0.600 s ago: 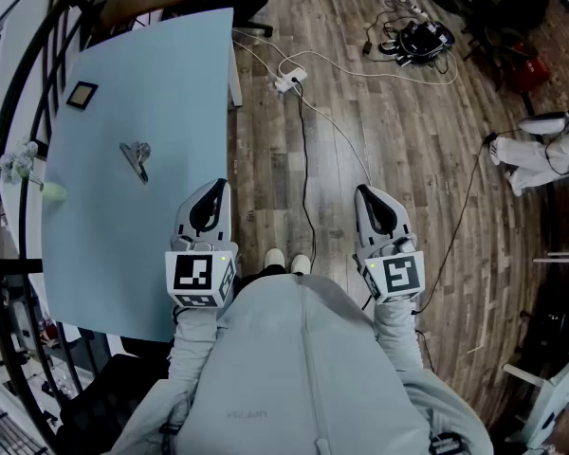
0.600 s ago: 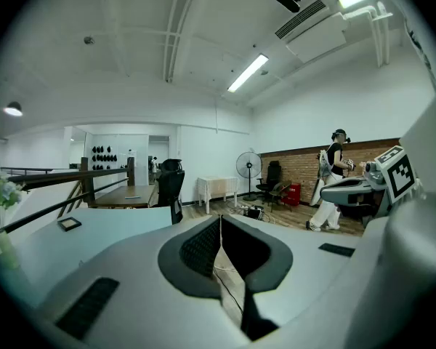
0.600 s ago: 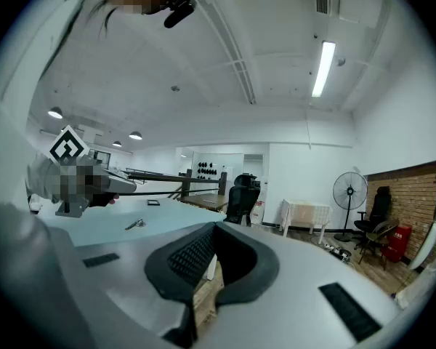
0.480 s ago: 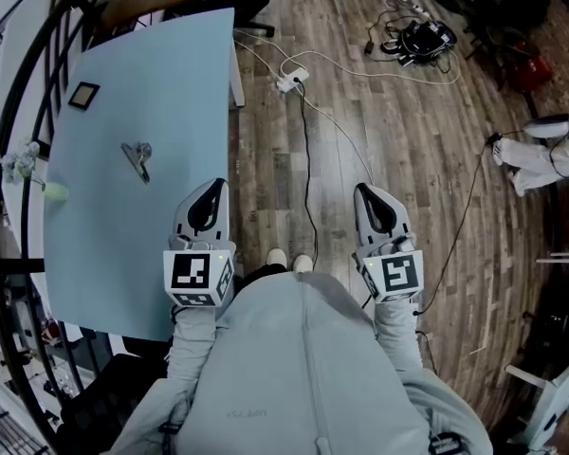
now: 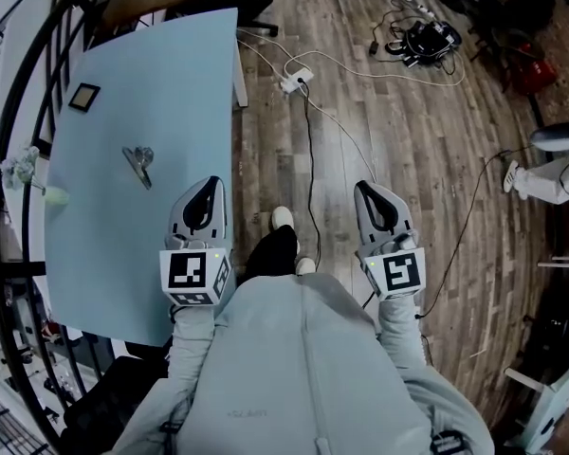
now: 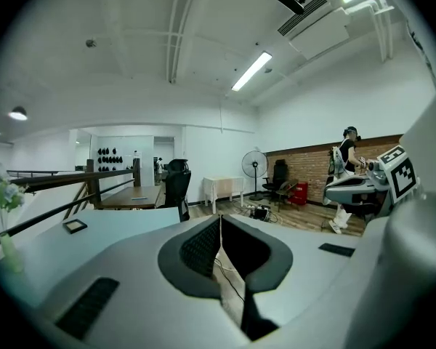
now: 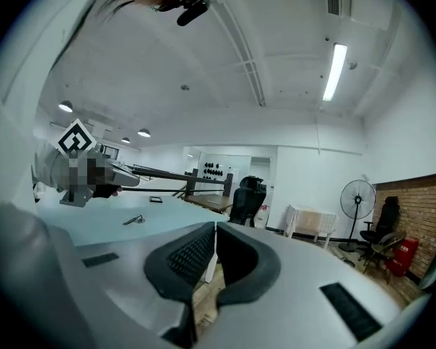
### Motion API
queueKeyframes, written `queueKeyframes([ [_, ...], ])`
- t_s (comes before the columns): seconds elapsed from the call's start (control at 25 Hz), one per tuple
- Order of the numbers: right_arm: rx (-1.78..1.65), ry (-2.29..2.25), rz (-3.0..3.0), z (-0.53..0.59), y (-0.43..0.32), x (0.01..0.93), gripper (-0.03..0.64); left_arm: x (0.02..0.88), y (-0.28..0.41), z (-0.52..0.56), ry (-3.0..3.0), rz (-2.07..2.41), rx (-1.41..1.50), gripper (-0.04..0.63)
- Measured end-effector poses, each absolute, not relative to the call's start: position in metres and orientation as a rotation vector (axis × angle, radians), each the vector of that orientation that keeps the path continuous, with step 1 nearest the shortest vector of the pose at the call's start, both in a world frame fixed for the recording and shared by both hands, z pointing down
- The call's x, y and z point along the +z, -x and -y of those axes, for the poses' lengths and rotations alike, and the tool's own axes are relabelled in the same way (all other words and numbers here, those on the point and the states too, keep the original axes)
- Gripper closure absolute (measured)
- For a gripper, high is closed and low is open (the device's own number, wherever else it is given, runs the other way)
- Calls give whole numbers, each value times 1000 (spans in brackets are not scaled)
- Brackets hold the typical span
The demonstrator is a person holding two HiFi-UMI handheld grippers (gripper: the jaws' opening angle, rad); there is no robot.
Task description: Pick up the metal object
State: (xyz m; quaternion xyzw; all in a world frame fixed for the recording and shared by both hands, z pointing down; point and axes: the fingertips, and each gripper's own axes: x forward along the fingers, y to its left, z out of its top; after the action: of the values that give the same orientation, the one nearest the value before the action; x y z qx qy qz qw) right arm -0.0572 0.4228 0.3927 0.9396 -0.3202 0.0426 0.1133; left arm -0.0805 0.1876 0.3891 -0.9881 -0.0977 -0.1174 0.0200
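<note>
Pale blue worktop stands on a brown wood floor. The metal object lies near the worktop's middle, apart from both tools. The left tool is by the worktop's right edge and the right tool is over open floor. Both are closed tight and hold nothing.

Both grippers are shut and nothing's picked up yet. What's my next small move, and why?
Probably move the left gripper toward the metal object on the table, opening its jaws on the way: it is shut, empty, and nearer the object than the right gripper.
</note>
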Motion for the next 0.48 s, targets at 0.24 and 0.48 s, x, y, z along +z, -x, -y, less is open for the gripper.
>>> queueKeyframes([
  [0.24, 152, -2720, 980, -411, 17, 400, 592, 397, 46, -174, 3085, 264, -392, 566],
  [0.48, 167, -2695, 1060, -377, -52, 405, 592, 410, -12, -145, 3154, 229, -407, 566],
])
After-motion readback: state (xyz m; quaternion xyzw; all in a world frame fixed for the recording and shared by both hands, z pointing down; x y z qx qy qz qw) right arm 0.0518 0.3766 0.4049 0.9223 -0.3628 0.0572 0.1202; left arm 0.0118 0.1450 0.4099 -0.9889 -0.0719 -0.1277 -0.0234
